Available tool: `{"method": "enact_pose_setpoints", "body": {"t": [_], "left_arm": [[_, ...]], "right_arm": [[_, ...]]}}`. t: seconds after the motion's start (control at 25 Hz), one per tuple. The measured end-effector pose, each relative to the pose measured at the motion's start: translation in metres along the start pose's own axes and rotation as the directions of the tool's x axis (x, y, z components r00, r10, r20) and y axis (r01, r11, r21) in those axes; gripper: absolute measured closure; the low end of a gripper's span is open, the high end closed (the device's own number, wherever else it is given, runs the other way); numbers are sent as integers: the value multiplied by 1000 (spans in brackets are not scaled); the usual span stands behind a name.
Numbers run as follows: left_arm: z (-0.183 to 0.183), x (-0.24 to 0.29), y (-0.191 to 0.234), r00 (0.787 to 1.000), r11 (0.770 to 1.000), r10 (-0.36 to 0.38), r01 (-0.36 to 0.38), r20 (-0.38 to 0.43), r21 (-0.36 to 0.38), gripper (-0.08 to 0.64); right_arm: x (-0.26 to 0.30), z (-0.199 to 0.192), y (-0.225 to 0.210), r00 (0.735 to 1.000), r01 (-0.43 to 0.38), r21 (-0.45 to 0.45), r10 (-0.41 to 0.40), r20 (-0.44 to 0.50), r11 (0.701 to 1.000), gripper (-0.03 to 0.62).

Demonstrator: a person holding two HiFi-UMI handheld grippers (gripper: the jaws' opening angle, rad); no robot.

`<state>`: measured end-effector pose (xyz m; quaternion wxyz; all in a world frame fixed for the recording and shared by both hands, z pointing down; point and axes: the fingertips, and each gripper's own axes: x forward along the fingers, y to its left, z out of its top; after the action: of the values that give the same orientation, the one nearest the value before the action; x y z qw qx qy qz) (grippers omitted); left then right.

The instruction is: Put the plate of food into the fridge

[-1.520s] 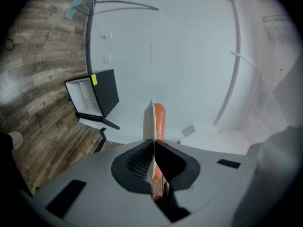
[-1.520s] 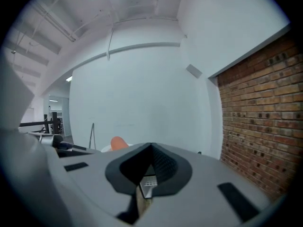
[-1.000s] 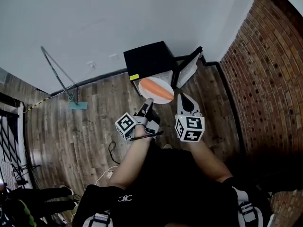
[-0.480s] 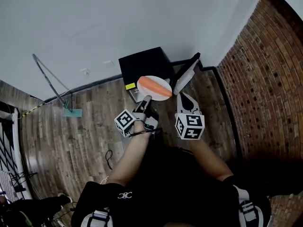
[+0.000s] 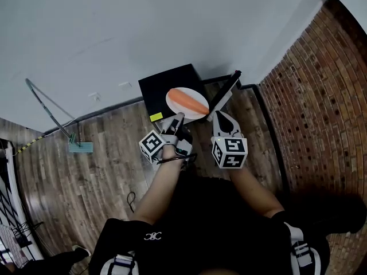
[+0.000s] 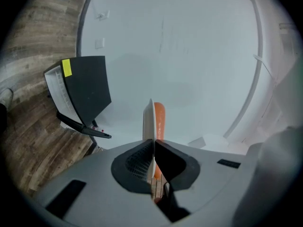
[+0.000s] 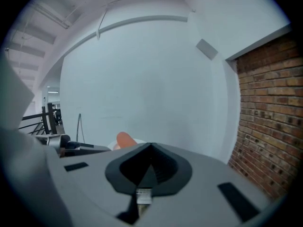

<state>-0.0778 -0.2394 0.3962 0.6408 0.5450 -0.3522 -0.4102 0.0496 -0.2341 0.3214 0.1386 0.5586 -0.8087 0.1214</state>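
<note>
A white plate (image 5: pixel 182 105) with a long orange piece of food (image 5: pixel 190 101) hangs above the black mini fridge (image 5: pixel 160 90). My left gripper (image 5: pixel 177 119) is shut on the plate's near rim. In the left gripper view the plate (image 6: pixel 149 119) shows edge-on between the pads, with the orange food (image 6: pixel 160 119) on its right face and the left gripper (image 6: pixel 153 143) clamped on it. The fridge (image 6: pixel 87 89) stands to the left there, its door (image 6: pixel 80 128) swung open. My right gripper (image 5: pixel 225 121) hovers shut and empty beside the open door (image 5: pixel 225 94). The right gripper (image 7: pixel 151 146) sees the food (image 7: pixel 124 139) low left.
A white wall runs behind the fridge, and a brick wall (image 5: pixel 312 90) closes the right side. A long-handled mop (image 5: pixel 53 118) leans on the white wall at the left. The floor is wood planks (image 5: pixel 86 176). The person's arms and dark clothing fill the lower middle.
The fridge has come nearer, and the plate now hangs over its top instead of in front of it. Both grippers keep their grip and spacing. The mop has slid left in view.
</note>
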Motion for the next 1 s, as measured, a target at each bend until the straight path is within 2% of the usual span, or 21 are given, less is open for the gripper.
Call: {"method": "enact_pose_setpoints", "body": {"t": [0.28,0.52,0.72,0.84,0.92,1.0], "left_arm": [[23,16,24,999,1000,14,-14,-45,1,543],[35,25,38,997,1000,27,-26,-70,15,543],[30,34,59,995,999,42,-43,-86,-3,543],[25,43,70,995,999,52,-51,-80,11,543],[20,54,73,996,998,41,-38,-75,41,543],[13,61,74,998,999,22,-20,-55,37,543]], "right_arm": [[43,4,9,998,17,-55,-20,-63,998,579],[68,19,1,998,33,-93,-37,-48,995,578],[91,0,-21,994,51,-57,-56,-93,997,578],[100,-10,-30,994,20,-58,-27,-110,998,579],[108,-15,-37,993,-20,-83,10,-120,996,578],[115,-21,-43,990,-61,-96,48,-135,993,578]]}}
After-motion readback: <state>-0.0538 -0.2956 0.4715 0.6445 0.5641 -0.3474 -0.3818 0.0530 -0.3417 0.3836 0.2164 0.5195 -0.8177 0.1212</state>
